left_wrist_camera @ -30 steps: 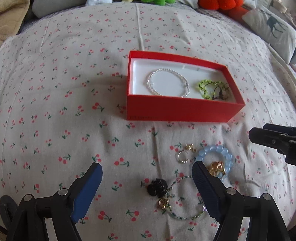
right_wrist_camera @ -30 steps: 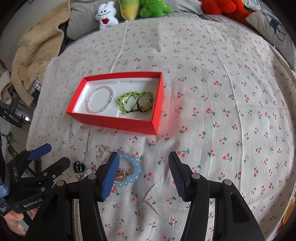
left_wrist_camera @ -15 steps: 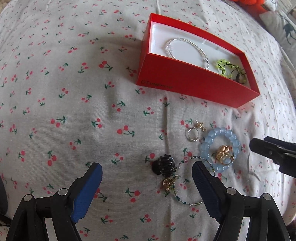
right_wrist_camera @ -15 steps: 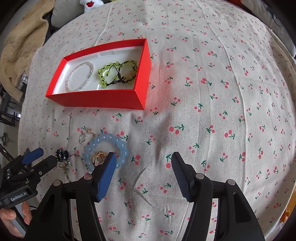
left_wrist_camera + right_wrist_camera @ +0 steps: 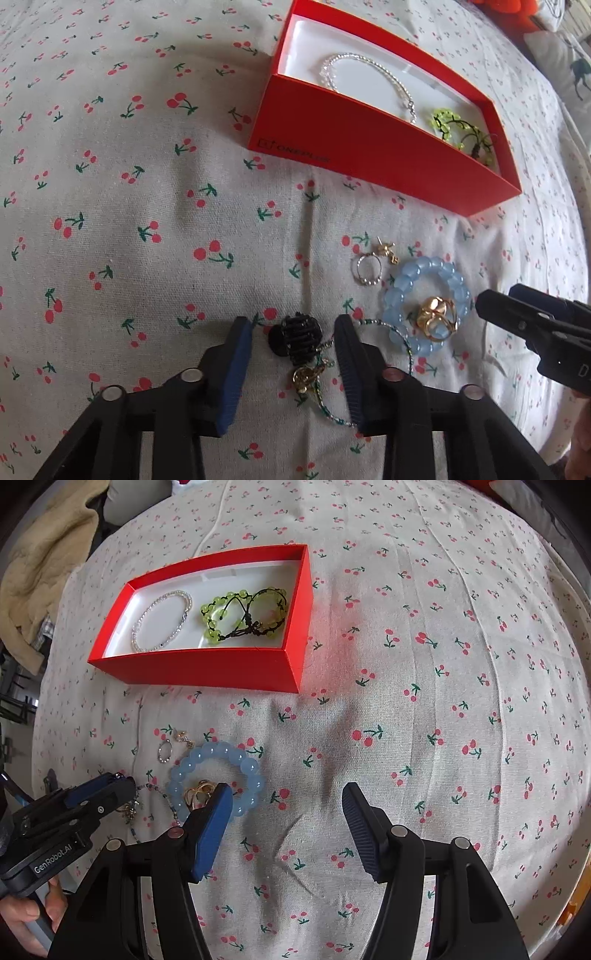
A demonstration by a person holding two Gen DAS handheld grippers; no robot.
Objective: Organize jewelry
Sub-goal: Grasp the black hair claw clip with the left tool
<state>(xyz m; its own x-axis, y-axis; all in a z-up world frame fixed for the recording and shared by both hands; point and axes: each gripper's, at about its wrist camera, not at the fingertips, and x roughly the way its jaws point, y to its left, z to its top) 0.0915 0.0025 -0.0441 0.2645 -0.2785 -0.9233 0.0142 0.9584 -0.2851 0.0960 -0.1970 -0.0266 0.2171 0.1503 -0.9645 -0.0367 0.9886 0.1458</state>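
Left wrist view: the left gripper (image 5: 293,328) is low over the cherry-print bedsheet (image 5: 129,177), its blue-padded fingers (image 5: 236,354) spread on either side of a black hair claw (image 5: 295,338) without touching it. Just behind the claw lie a small gold ring (image 5: 306,376) and a thin green beaded bracelet (image 5: 332,413) that runs under the right-hand finger. Near to the right sits a pale blue beaded bracelet (image 5: 424,306) with gold rings (image 5: 436,317) inside its loop, and just beyond it a silver ring (image 5: 367,271) and a gold earring (image 5: 388,251). The red box (image 5: 369,155) stands farther back, well apart from the loose pieces, holding a silver bracelet (image 5: 369,77) and a green bead bracelet (image 5: 461,133). Bare sheet stretches wide to the left. Right wrist view: the right gripper (image 5: 288,801) has its fingers spread wide, holding nothing, the left finger just over the blue bracelet's near edge, with bare sheet to its right.
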